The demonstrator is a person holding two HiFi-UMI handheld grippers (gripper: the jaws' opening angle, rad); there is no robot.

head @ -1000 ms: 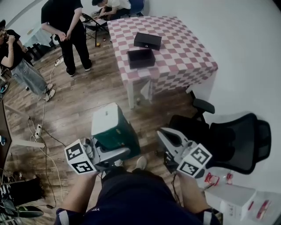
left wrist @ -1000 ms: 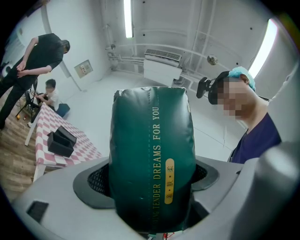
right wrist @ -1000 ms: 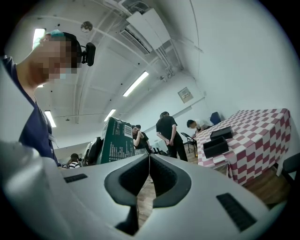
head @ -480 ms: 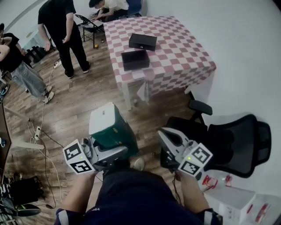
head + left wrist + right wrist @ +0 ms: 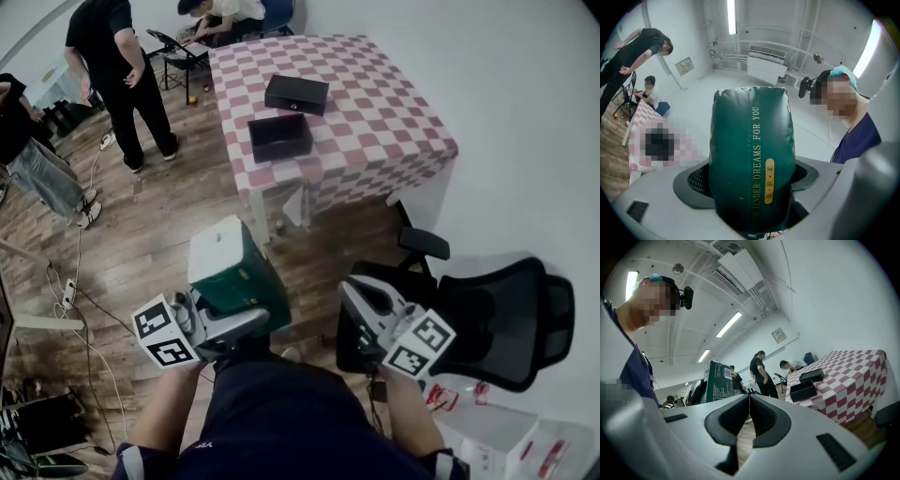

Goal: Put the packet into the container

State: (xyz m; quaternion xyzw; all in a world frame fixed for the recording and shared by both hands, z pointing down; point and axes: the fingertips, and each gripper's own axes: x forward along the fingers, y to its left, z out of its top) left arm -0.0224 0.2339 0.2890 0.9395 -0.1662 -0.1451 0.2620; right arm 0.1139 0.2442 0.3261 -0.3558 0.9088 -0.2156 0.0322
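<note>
The left tongs (image 5: 225,314) are clamped on the packet (image 5: 230,272), a dark green puffed pouch with a white end panel and gold lettering down its side. In the left gripper view the packet (image 5: 752,154) stands upright between the two dark pads, which press against its lower flanks. It is held low in front of the person's torso, above the wooden floor (image 5: 159,234) and well apart from the counter (image 5: 375,103).

The right tongs (image 5: 361,298) are closed with nothing between them. In the right gripper view the jaw edges meet along a thin seam at the right tongs (image 5: 749,401).

The counter carries a pink-and-white checked cloth. The container (image 5: 279,138), an open black box, lies on it near the front-left corner. A second black box (image 5: 296,94) lies just behind it. The right gripper view shows the same two boxes, the container (image 5: 803,391) in front.

A black office chair (image 5: 487,319) stands to the person's right, beside the right tongs. A person in black (image 5: 112,66) stands on the floor left of the counter.
</note>
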